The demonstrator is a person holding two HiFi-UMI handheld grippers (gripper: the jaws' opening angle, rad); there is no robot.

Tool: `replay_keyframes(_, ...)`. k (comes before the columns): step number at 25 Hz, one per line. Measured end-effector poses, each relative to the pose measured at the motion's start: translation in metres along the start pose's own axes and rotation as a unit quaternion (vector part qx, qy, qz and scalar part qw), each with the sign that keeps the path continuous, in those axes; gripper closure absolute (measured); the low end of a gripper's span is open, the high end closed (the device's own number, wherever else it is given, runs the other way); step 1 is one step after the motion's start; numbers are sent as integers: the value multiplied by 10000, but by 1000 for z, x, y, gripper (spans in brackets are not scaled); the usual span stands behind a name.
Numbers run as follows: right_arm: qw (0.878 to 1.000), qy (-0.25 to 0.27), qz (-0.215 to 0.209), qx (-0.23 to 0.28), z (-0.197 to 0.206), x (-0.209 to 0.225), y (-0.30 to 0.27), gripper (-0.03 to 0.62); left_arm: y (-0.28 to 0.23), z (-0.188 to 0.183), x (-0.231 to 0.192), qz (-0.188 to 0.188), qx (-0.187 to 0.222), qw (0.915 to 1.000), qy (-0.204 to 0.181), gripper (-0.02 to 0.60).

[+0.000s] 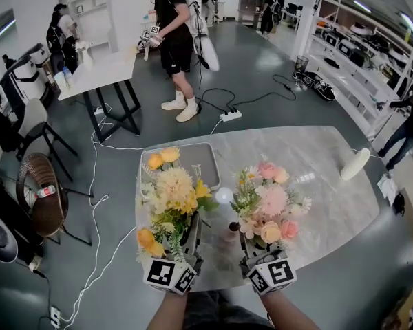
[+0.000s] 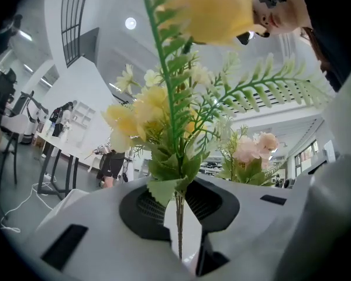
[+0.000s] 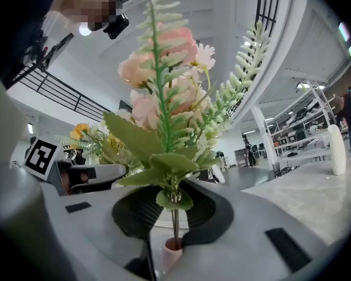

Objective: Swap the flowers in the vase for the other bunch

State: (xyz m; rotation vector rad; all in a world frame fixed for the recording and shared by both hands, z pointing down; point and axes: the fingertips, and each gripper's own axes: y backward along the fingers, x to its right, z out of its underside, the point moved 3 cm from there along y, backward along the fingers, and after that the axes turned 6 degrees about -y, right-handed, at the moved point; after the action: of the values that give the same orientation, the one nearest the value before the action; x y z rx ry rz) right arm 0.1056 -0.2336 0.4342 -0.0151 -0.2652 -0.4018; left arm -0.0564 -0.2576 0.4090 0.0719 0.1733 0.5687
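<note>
Left gripper (image 2: 178,218): fingers (image 2: 141,211) pinch the thin stems of the yellow bunch (image 2: 164,116), which stand upright in the narrow gap between the dark pads. Right gripper (image 3: 171,218): fingers (image 3: 134,212) likewise pinch the stems of the pink bunch (image 3: 164,92).

Right gripper view shows the small pink vase (image 3: 174,246) low centre, directly under the stem ends. The stems reach its mouth; can't tell if they are inside. Left gripper view has the fingers and stems filling that spot.

Head view gives the layout. Both grippers sit low centre side by side, with the yellow bunch left and the pink bunch right, apart from each other. The vase stands on the marble bench (image 1: 316,184) between the bunches, nearer the pink one. A grey tray (image 1: 193,155) lies behind the yellow bunch, and a white oval object (image 1: 355,163) sits at the bench's right edge. A person (image 1: 175,47) stands on the floor at top centre.

Each gripper view catches the other bunch at its side: pink at the right of the left gripper view, yellow at the left of the right gripper view.
</note>
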Motion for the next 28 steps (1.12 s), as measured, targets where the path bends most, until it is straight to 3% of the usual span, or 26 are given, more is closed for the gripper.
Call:
replay_keyframes(14, 9997, -132, 19, -221, 28, -9, -15, 508, -2, 33, -6, 114, -263, 9995, -163, 503)
replay_keyframes(21, 9993, -306, 61, -200, 34, 14, -4, 508, -5, 53, 20, 184, -287, 9992, -219, 503)
replay_keyframes(28, 9994, -138, -16, -303, 41, 4, -9, 508, 0, 55, 12, 90, -355, 9992, -156, 503)
